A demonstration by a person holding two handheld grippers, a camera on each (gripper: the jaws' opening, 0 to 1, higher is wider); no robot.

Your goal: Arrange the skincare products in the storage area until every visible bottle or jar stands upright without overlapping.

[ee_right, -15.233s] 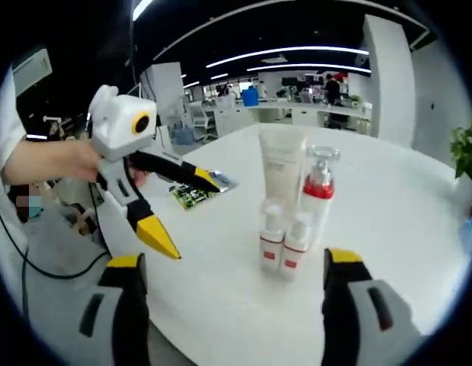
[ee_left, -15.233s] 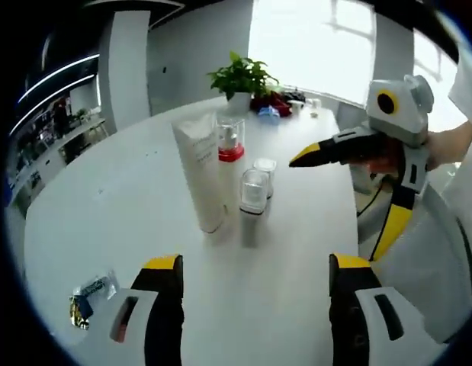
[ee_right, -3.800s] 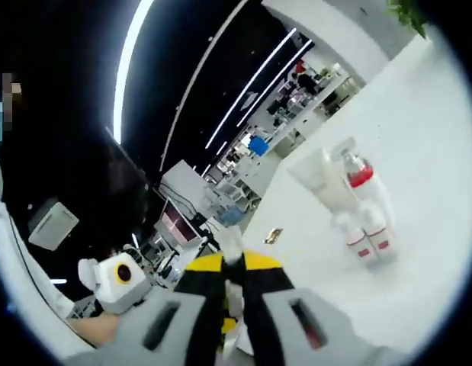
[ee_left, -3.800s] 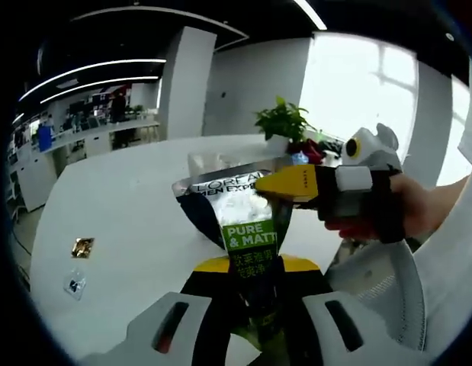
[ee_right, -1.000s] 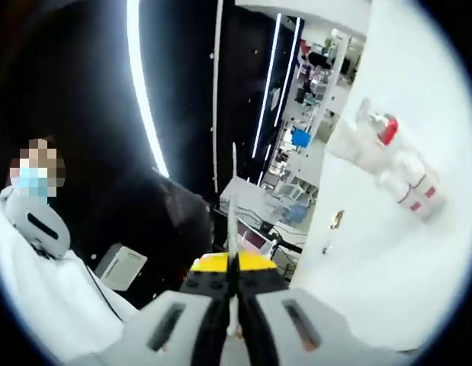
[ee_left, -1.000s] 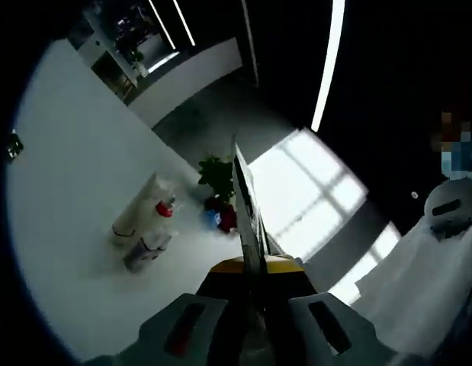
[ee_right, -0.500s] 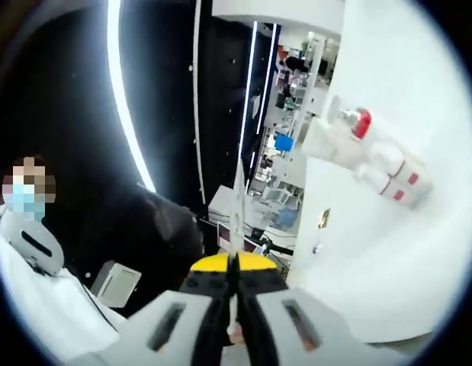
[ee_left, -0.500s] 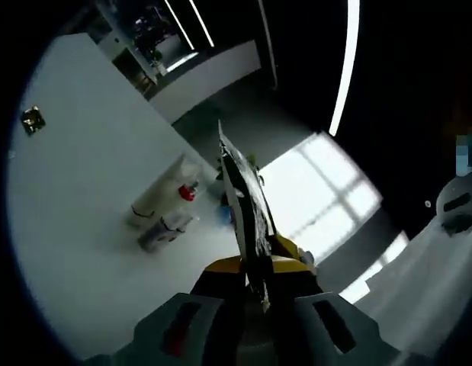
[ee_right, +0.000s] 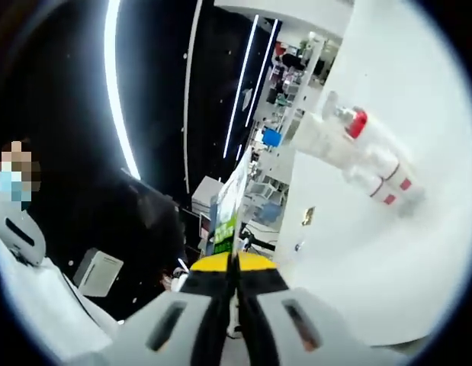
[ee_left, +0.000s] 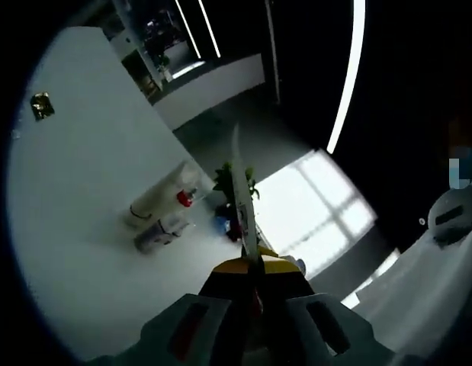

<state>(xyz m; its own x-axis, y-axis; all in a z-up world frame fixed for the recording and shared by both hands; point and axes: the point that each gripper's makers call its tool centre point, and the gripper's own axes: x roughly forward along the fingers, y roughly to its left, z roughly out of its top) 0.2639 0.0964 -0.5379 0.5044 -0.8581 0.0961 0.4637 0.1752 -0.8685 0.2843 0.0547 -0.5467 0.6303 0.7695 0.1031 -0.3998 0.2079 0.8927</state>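
Note:
My left gripper (ee_left: pixel 253 264) is shut on a thin sachet (ee_left: pixel 242 200) that I see edge-on, rising from the jaws. My right gripper (ee_right: pixel 234 261) is likewise shut on a flat sachet (ee_right: pixel 227 204) with a green label part. Whether it is the same sachet I cannot tell. On the white table (ee_left: pixel 75 191) stands a close group: a white tube (ee_left: pixel 154 196), a red-collared pump bottle (ee_left: pixel 185 199) and small bottles (ee_left: pixel 157 234). The same white tube (ee_right: pixel 318 136), red-collared bottle (ee_right: pixel 357 122) and two red-banded small bottles (ee_right: pixel 384 185) are far from both grippers.
A green potted plant (ee_left: pixel 229 177) stands at the table's far end by the bright windows. A small foil packet (ee_left: pixel 42 105) lies apart on the table, and a foil packet (ee_right: pixel 306 216) lies near its edge. A person in white (ee_left: pixel 441 259) is close behind.
Both views rolled a little with the hands. The sachet in the right gripper turned and now shows its green label; the left one is more edge-on. The bottle group stayed put.

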